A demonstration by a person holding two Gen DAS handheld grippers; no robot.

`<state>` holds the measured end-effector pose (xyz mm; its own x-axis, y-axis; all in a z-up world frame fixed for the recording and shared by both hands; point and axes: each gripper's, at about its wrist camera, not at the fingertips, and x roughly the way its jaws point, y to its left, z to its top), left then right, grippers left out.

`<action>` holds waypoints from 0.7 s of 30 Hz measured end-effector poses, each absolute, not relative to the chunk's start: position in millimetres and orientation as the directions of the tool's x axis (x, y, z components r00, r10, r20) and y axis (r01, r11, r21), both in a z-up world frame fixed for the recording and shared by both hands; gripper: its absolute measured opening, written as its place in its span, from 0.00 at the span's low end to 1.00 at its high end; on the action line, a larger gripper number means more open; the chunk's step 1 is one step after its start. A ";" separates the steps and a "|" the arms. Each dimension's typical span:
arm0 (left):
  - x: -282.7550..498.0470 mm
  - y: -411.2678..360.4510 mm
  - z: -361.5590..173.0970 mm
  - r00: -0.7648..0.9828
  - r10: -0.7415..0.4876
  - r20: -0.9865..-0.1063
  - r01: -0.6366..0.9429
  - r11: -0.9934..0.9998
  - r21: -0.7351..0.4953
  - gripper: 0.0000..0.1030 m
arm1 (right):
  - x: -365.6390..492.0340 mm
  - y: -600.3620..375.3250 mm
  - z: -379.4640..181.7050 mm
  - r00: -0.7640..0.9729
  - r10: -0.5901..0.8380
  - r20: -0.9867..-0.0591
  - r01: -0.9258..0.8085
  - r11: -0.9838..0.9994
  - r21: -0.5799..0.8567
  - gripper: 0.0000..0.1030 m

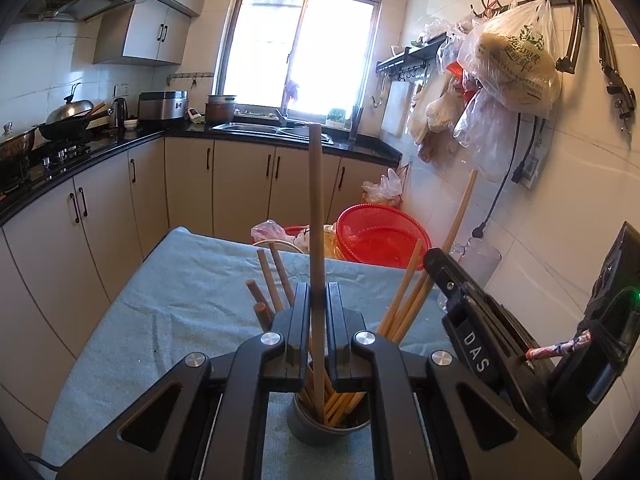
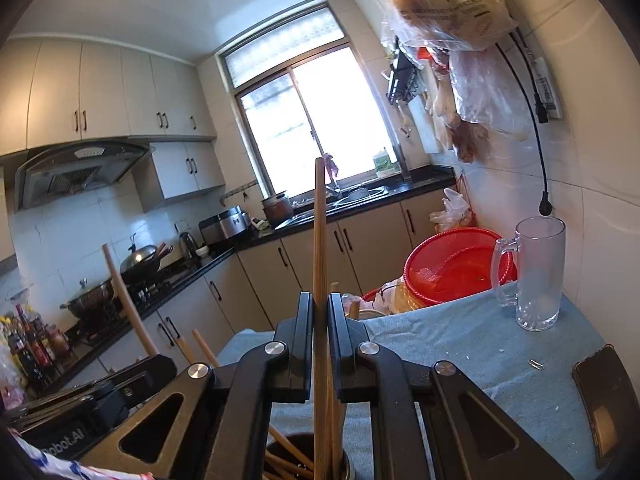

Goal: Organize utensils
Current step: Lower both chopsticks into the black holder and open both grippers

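The left tool (image 1: 318, 300) is clamped on an upright wooden chopstick (image 1: 317, 216), its lower end apparently inside the grey cup (image 1: 308, 426) of chopsticks on the tabletop (image 1: 180, 300). The right tool (image 2: 320, 308) likewise pinches another chopstick (image 2: 319, 240) over the cup.

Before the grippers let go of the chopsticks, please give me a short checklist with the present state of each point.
1. Left gripper shut on its chopstick: ok.
2. Right gripper shut on its chopstick: ok.
3. Left chopstick's lower end inside the grey holder: ok.
4. Right chopstick's lower end inside the holder: ok.
5. Holder standing upright on the blue cloth: ok.
6. Tips touching the holder's bottom: cannot tell.
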<state>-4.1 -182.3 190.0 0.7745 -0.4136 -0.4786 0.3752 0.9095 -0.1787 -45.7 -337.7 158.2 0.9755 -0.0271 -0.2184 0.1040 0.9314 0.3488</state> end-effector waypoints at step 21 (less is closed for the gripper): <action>-25.0 -158.2 195.8 0.788 -0.397 -0.470 0.340 0.918 -0.205 0.08 | -76.3 -340.9 172.3 0.980 -0.032 -0.196 0.102 0.928 0.358 0.35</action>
